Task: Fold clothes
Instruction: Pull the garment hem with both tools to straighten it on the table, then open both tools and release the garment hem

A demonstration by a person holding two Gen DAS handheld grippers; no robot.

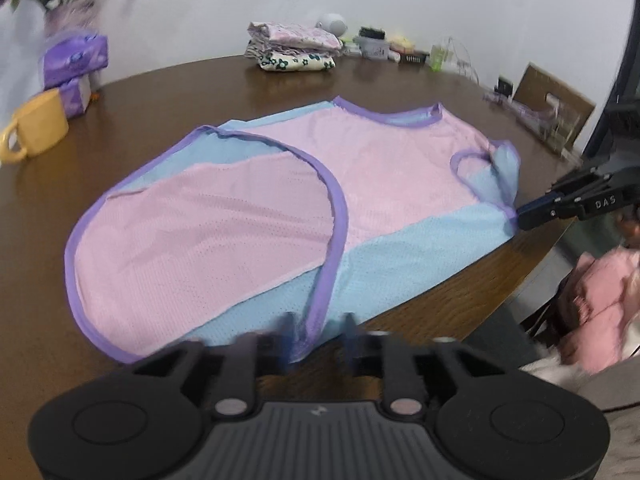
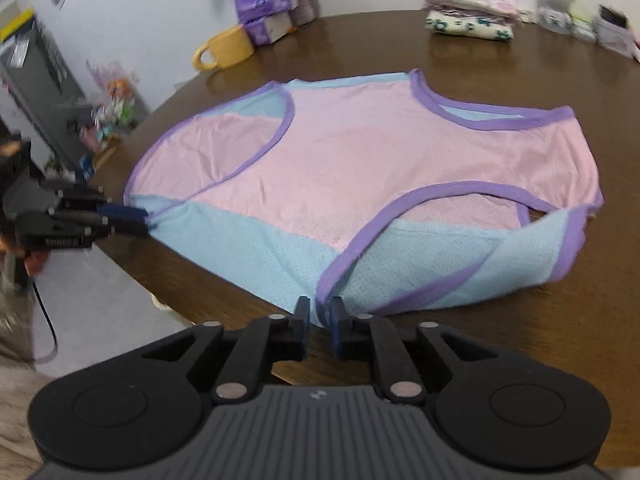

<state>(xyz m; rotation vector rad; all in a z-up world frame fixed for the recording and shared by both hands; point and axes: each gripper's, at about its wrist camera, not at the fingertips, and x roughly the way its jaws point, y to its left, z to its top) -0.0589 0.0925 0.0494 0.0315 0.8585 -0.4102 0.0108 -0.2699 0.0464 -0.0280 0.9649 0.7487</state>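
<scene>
A sleeveless mesh top in pink and light blue with purple trim lies spread flat on the round brown table. My left gripper stands at its near hem. The blurred jaws are apart, with the purple-edged corner lying loose between them. In the right wrist view the top fills the middle, and the left gripper shows at its left corner. My right gripper has a narrow gap between its fingers, with a tip of blue fabric in it and the pads not pressing. The right gripper also shows at the top's right edge.
A yellow mug and purple tissue packs stand at the far left. A stack of folded clothes and small clutter line the back. Pink clothing lies off the table's edge at the right.
</scene>
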